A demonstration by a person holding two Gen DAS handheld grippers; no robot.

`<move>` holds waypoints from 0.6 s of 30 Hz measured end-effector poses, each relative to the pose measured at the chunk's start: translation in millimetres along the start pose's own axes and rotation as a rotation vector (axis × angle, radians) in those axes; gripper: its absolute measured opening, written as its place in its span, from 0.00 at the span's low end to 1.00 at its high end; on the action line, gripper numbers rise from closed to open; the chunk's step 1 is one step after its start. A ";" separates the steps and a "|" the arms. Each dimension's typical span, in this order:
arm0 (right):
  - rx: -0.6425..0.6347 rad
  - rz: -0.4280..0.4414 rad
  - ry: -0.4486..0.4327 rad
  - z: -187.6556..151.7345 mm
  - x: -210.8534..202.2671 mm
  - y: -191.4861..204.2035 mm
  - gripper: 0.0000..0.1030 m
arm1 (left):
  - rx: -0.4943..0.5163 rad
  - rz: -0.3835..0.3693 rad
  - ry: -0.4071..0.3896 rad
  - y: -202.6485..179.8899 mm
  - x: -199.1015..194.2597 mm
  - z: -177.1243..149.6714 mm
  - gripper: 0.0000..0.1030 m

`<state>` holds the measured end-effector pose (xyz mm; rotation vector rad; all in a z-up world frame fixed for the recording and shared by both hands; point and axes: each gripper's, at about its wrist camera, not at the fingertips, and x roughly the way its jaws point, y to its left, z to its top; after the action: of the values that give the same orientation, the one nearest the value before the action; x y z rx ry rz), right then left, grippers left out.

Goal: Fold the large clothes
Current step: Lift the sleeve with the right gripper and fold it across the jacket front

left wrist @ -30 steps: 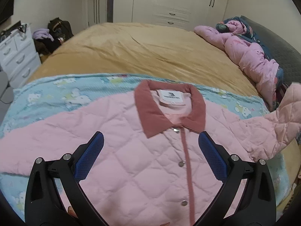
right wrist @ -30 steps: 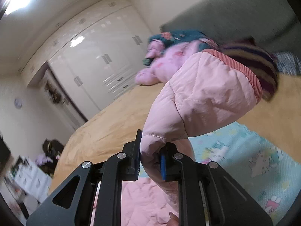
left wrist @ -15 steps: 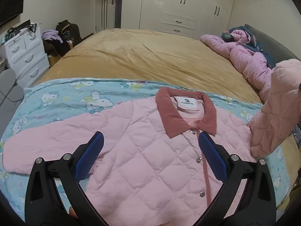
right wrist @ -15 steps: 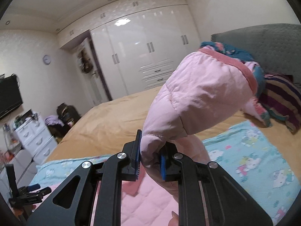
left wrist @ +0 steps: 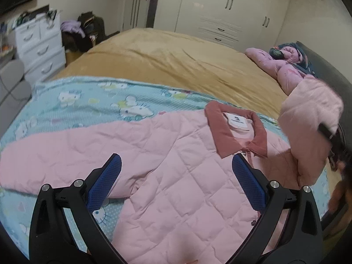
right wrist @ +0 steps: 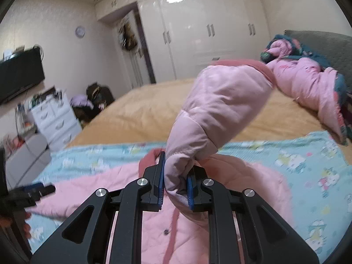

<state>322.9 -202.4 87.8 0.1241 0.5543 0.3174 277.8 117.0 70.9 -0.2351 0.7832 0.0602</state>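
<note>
The pink quilted jacket (left wrist: 176, 176) lies face-up on the blue cartoon-print blanket (left wrist: 88, 101) at the bed's near edge. The right gripper (right wrist: 175, 181) pinches one sleeve (right wrist: 220, 110), lifted for a first fold; the left gripper (left wrist: 176, 182) hangs spread and empty. Everything else remains unfolded.

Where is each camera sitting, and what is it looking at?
Left wrist: rides the left tongs, open, above the pink quilted jacket; right tongs' hand at the edge.
Right wrist: rides the right tongs, shut on the jacket sleeve; left tongs at the edge.
Both show the jacket, Hello Kitty blanket, bed, wardrobe.
</note>
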 end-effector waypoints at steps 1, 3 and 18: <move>-0.009 0.004 0.016 -7.3 7.0 5.6 0.15 | -0.012 -0.003 0.007 4.7 2.0 -1.4 0.92; -0.012 0.009 0.040 -22.5 18.7 18.4 0.15 | -0.028 -0.010 0.017 10.3 4.9 -4.9 0.92; -0.151 0.046 0.272 -126.3 77.1 84.9 0.33 | -0.152 -0.131 0.078 34.1 23.2 -20.1 0.92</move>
<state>295.0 -93.0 -40.2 -0.0533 0.7948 0.4225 275.6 144.7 34.4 -0.4346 0.8397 -0.0133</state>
